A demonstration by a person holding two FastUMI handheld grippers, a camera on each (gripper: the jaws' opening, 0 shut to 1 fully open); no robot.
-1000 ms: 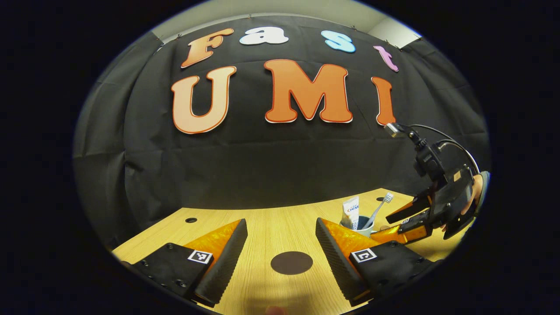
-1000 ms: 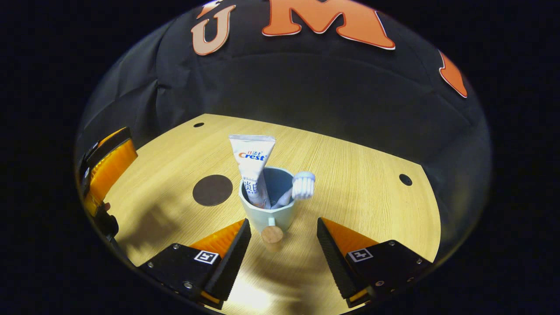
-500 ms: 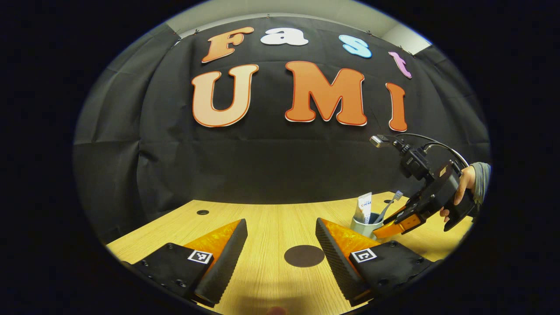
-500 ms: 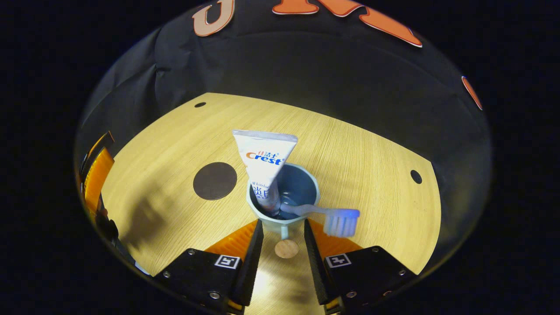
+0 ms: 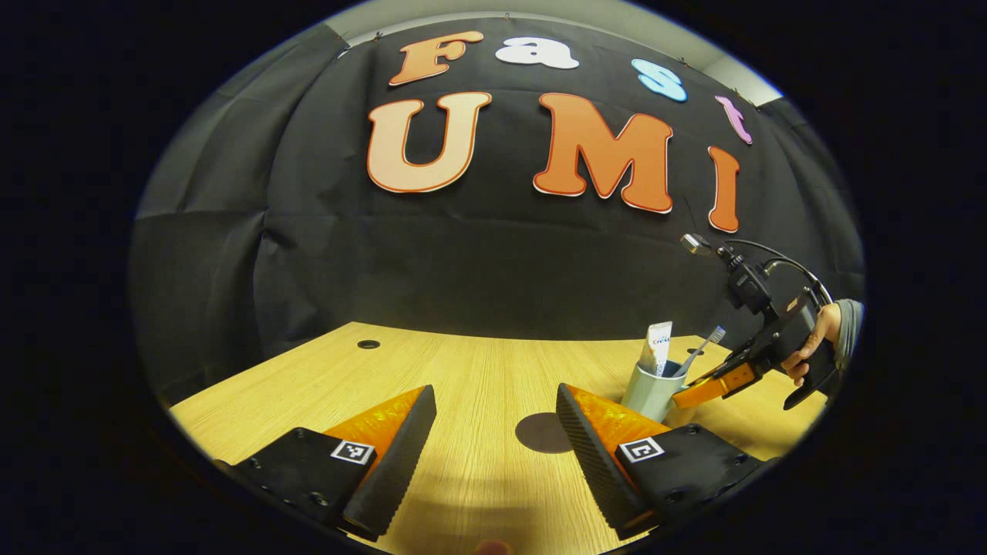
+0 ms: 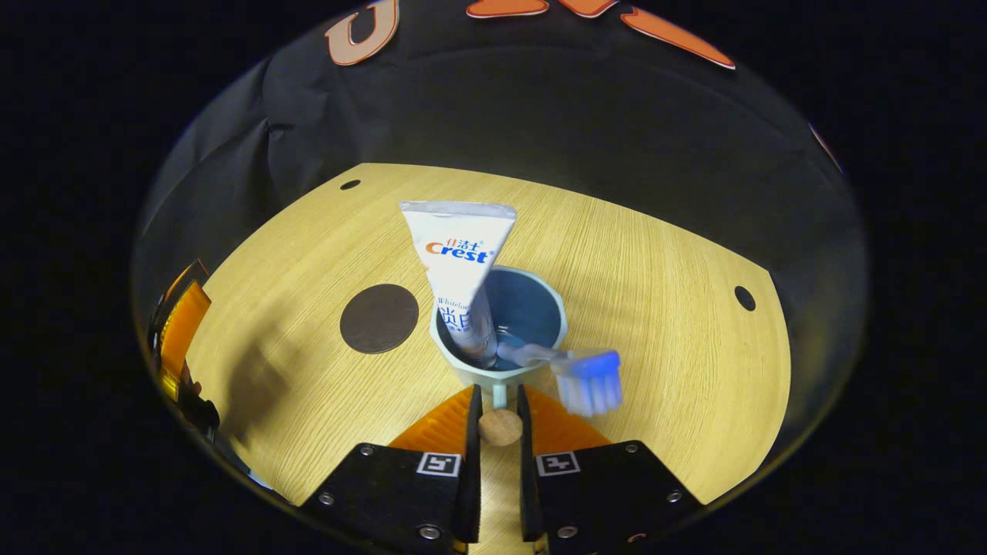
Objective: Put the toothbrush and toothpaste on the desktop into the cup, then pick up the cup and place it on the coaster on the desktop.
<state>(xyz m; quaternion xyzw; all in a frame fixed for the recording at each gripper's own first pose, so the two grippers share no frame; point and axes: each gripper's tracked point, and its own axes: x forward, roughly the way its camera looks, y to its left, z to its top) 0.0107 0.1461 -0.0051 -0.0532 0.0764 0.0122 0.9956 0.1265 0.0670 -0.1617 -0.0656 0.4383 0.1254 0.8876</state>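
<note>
A pale blue cup (image 6: 532, 308) stands on the wooden desk (image 6: 655, 270), with a white toothpaste tube (image 6: 461, 254) upright in it and a toothbrush (image 6: 587, 381) leaning over its rim. My right gripper (image 6: 497, 391) is shut on the cup's handle, whose round wooden end (image 6: 500, 426) sits between the fingers. A dark round coaster (image 6: 378, 317) lies to the cup's left. In the left gripper view, my left gripper (image 5: 493, 408) hangs open above the desk, its right finger partly covering the coaster (image 5: 540, 432). Beyond it are the cup (image 5: 650, 391) and the right gripper (image 5: 698, 389).
A hand (image 5: 810, 339) in a grey sleeve holds the right gripper at the desk's right side. The desk has small round holes (image 6: 744, 297) (image 5: 368, 344) near its far edge. The left gripper (image 6: 179, 331) shows at the left edge of the right gripper view.
My right gripper moved in on the cup and shut its fingers on the handle. The toothbrush tipped over toward the right rim. The left gripper drifted a little left.
</note>
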